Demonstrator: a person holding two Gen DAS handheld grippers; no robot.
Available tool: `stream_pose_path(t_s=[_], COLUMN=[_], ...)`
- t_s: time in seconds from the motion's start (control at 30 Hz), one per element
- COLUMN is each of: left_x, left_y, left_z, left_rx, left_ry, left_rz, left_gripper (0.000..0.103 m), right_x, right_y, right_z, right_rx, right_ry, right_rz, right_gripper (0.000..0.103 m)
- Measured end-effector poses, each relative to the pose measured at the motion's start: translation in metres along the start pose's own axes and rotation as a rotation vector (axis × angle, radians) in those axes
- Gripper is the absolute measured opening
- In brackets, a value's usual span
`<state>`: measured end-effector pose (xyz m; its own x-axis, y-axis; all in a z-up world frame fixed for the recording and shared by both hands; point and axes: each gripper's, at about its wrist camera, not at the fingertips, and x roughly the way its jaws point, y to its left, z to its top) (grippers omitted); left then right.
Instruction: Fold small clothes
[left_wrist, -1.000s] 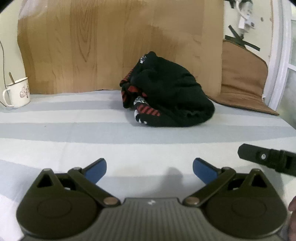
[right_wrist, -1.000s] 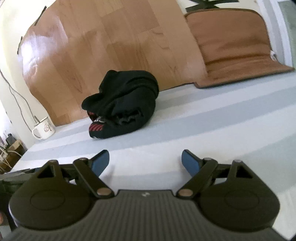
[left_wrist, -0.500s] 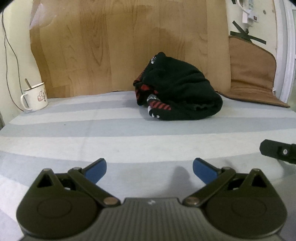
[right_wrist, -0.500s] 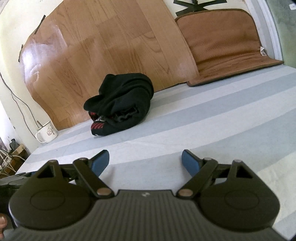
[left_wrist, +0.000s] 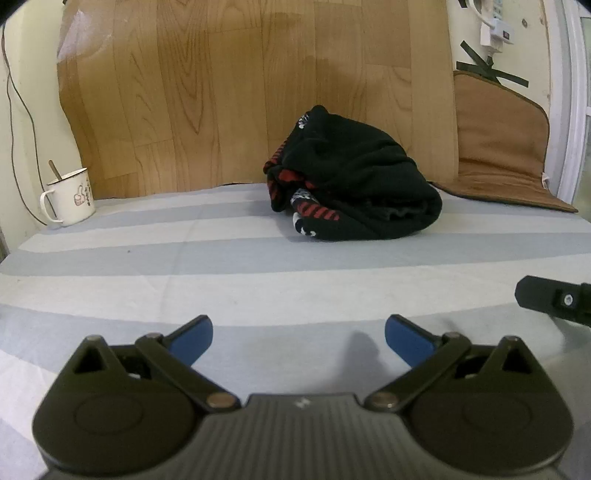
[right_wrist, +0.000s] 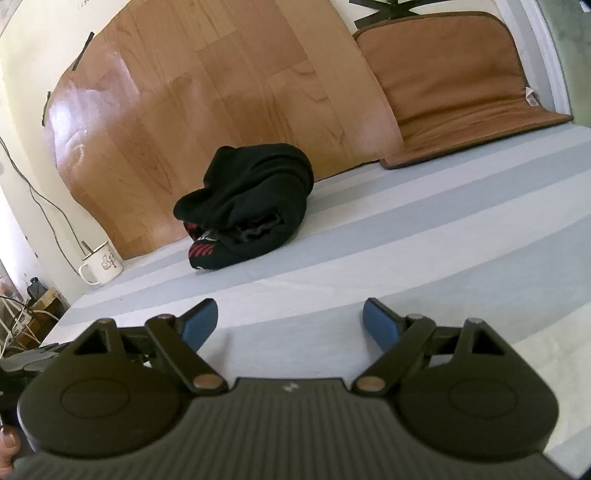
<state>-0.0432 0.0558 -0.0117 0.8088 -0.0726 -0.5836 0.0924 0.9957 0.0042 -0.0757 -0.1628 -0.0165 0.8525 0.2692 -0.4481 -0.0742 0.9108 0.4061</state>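
A crumpled black garment (left_wrist: 362, 184) with red and white print lies bunched at the back of the striped surface (left_wrist: 221, 273), against the wooden panel. In the right wrist view the same black garment (right_wrist: 251, 210) sits left of centre. My left gripper (left_wrist: 298, 334) stands open near the front edge, well short of the garment, nothing between its blue pads. My right gripper (right_wrist: 290, 321) is open too, with bare cloth between its fingers. A black part of the right gripper (left_wrist: 554, 301) shows at the right edge of the left wrist view.
A white mug (left_wrist: 70, 197) with a spoon stands at the back left corner; it is also in the right wrist view (right_wrist: 101, 264). A wood-grain panel (left_wrist: 240, 92) leans behind, and a brown cushion (right_wrist: 450, 92) at the back right. Cables and clutter lie off the left edge.
Both views have pulled back and tilted slightly, so the garment looks smaller and farther. Neither gripper's jaws have changed; the garment has not moved.
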Motion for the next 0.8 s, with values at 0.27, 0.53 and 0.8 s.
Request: stream_pose_path(t_s=[0.27,0.53,0.8], left_x=[-0.0007,-0.0014,-0.0022], left_y=[-0.0005,0.0014,0.0034], left_z=[-0.0001,-0.0012,-0.0014], left_rx=[0.000,0.002,-0.001], left_ry=[-0.001,-0.010,-0.015], left_rz=[-0.005,-0.023,-0.041], left_gripper=[0.103,0.103,0.103], right_x=[0.0003,-0.0010,-0.0003], right_y=[-0.0004,0.0020,0.0035], right_z=[0.0001,-0.0017,-0.0025], right_rx=[-0.001,0.009,0.017], right_ry=[0.000,-0.009,-0.010], right_rz=[0.001,-0.004,-0.006], right_gripper=[0.088,0.088,0.088])
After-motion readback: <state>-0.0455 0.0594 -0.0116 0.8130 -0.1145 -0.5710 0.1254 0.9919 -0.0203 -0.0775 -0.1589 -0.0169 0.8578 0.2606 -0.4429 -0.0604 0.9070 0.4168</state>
